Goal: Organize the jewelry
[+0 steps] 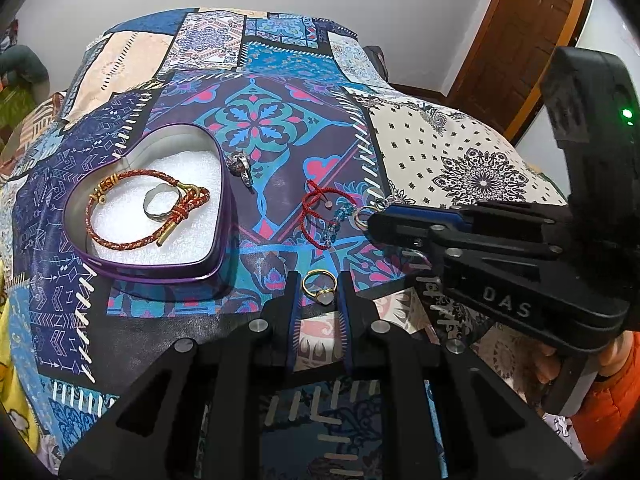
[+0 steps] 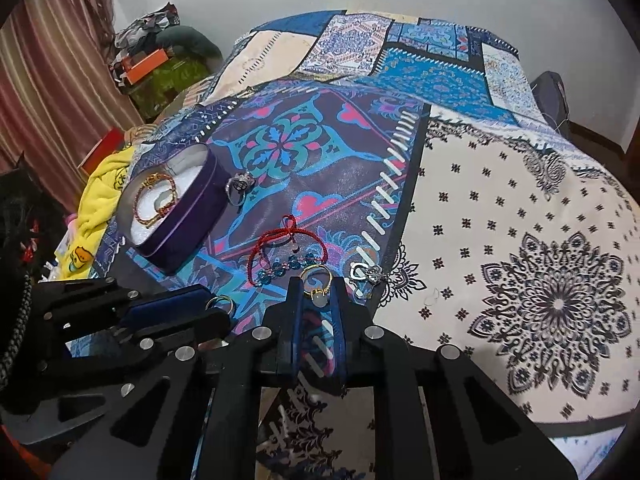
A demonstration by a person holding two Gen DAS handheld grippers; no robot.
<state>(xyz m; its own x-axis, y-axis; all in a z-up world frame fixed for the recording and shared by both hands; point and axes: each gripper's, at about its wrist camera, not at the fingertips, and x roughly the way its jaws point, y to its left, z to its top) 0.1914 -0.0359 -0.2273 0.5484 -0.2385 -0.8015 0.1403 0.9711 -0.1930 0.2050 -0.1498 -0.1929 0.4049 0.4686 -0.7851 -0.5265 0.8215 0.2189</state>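
Two hand-held grippers are seen. The left hand-held gripper (image 1: 320,280) is closed to a narrow gap, and a gold ring with a pale stone (image 1: 325,299) is held between its fingers. The right hand-held gripper (image 2: 319,284) is just as narrow, and a second gold ring (image 2: 319,300) is held at its tips.

One purple heart-shaped tin (image 1: 219,216) is set on the patchwork cloth (image 1: 440,148), to the left of both grippers. Two things are kept inside it on white foam: one red and gold braided bracelet (image 1: 120,236) and one plain silver ring (image 1: 158,202). One silver ring with a dark top (image 1: 240,166) is laid just beside the tin, outside it.

Between the tin and the right gripper, one red string bracelet (image 1: 312,216) is spread out, and a short string of blue beads (image 2: 288,266) is laid against it. So four rings and two bracelets are counted.

Lots of open cloth is left behind the tin and on the white flower patch to the right. The cloth's edges are bent down out of sight.

Some small silver charms (image 2: 364,274) are found near the right gripper's tips, but their shapes are hard to make out. In the left view they are mostly hidden by the right gripper.
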